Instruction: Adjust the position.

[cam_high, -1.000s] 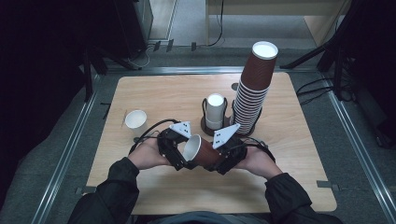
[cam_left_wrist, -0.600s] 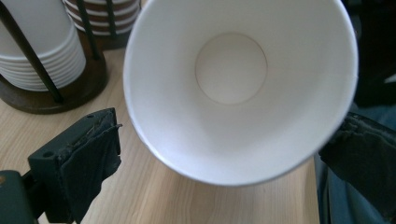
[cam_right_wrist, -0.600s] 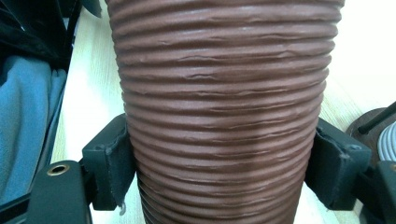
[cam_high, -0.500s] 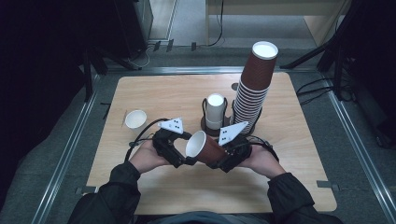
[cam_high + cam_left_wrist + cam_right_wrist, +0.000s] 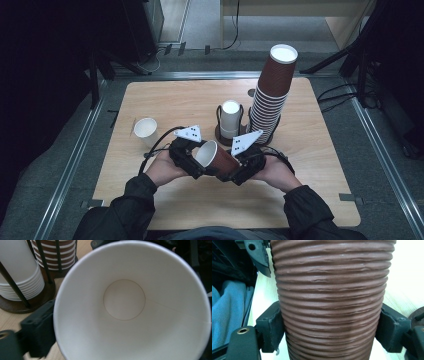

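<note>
A brown ribbed paper cup (image 5: 226, 161) with a white inside lies on its side above the table's front, between both grippers. My right gripper (image 5: 241, 169) is shut on its body. In the right gripper view both pads (image 5: 270, 327) press the ribbed wall (image 5: 329, 300). My left gripper (image 5: 190, 161) is at the cup's mouth and its jaws have just been closing. In the left gripper view the open mouth (image 5: 125, 300) faces the camera. One pad (image 5: 40, 327) lies against the rim. The other jaw is hidden behind the cup.
A tall stack of brown cups (image 5: 272, 95) stands in a wire rack at the back right. Beside it a shorter stack of white cups (image 5: 230, 117) fills a second holder. A single white cup (image 5: 145, 129) sits at the left of the wooden table (image 5: 320, 165).
The cup has tipped so that its mouth faces up more. The left gripper has shifted slightly at the rim. The right hand has stayed put.
</note>
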Demonstrator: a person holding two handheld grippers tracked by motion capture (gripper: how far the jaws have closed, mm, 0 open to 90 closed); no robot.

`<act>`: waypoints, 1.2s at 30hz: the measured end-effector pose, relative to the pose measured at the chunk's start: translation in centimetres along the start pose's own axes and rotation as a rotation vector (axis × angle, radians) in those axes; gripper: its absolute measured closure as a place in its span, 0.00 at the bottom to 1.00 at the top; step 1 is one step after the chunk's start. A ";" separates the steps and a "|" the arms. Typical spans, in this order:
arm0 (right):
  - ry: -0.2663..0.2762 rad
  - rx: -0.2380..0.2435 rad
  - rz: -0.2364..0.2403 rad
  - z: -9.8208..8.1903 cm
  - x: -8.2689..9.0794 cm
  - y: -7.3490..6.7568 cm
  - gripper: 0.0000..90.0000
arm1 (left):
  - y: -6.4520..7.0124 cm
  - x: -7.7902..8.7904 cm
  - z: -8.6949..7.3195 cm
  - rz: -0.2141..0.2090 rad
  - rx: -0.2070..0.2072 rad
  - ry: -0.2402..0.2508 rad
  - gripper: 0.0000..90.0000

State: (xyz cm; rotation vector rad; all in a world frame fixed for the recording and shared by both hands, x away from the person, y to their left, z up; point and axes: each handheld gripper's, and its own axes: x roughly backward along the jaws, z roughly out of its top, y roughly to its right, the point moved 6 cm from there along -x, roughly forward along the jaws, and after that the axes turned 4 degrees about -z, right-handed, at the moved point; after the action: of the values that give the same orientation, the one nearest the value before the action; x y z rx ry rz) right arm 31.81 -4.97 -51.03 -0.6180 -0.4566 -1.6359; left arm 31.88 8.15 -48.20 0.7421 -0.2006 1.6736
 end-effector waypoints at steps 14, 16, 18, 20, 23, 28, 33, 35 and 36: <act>0.007 -0.035 0.007 0.0 0.0 0.0 0.21 | 0.0 0.2 0.1 -0.011 0.030 -0.014 0.08; 0.007 -0.052 0.007 0.0 0.0 0.1 0.18 | -0.1 0.5 0.2 -0.005 0.042 -0.017 0.08; 0.010 -0.069 0.008 0.1 0.2 0.1 0.16 | -0.2 0.7 0.2 -0.002 0.045 -0.021 0.08; 0.001 -0.084 0.005 -0.1 0.4 0.2 0.16 | -0.3 1.0 0.1 0.009 0.046 -0.027 0.08; -0.024 -0.094 -0.017 -0.5 0.6 0.3 0.16 | -0.7 1.4 0.0 0.035 0.036 -0.044 0.08; -0.036 -0.107 -0.063 -1.0 1.5 0.6 0.16 | -1.4 1.9 -0.5 0.062 0.032 -0.077 0.08; -0.028 -0.145 -0.092 -1.3 2.4 0.9 0.16 | -1.7 2.4 -0.8 0.095 0.015 -0.103 0.08; -0.021 -0.160 -0.104 -1.4 2.8 1.0 0.16 | -1.8 2.6 -0.9 0.101 0.015 -0.117 0.08; -0.018 -0.158 -0.117 -1.5 2.9 1.1 0.16 | -1.9 2.7 -1.0 0.105 0.012 -0.124 0.08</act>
State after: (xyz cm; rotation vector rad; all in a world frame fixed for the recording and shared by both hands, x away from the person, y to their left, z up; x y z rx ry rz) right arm 32.47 -8.26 -50.45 -0.7357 -0.3849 -1.7907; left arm 33.11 11.36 -47.97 0.8577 -0.3222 1.7298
